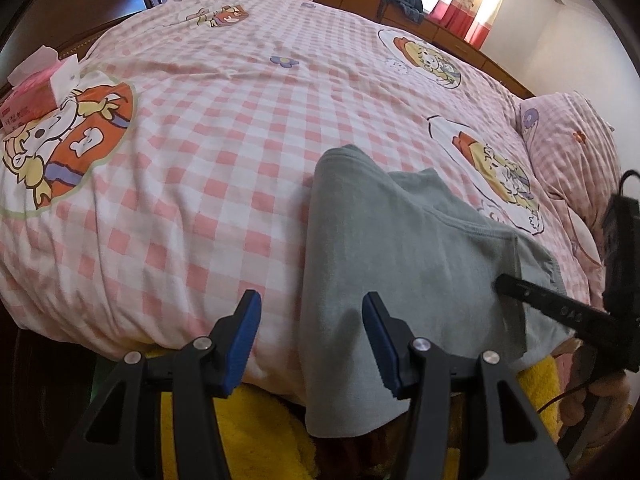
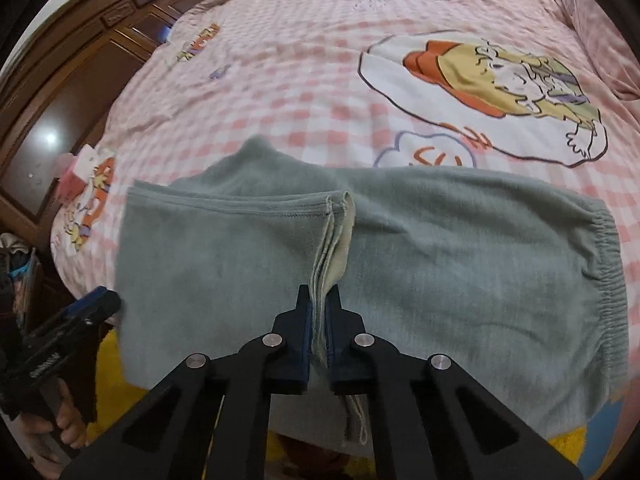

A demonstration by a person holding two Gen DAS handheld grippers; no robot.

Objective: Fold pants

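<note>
Your work surface is the bed (image 1: 224,152), covered in a pink checked quilt with cartoon prints, and it is soft and yielding, so expect anything you press on it to sink a little. The pants (image 2: 460,240) lie at the near edge of it, grey-green and fleecy, already doubled over, with the gathered waistband (image 2: 608,280) to the right and some cloth hanging off the bed's edge toward you. They look light, limp and slightly grippy against the quilt, so they should drape and drag rather than slide; lift before you move them. The leg hems (image 2: 336,240) are stacked in several layers and thicker than the rest, which makes them the sound place to hold. Your right gripper (image 2: 319,320) has its jaws closed on that stack of hems. Your left gripper (image 1: 312,344) hangs over the left border of the pants with its jaws apart and nothing between them; take the folded corner there, pinching all the layers together.
</note>
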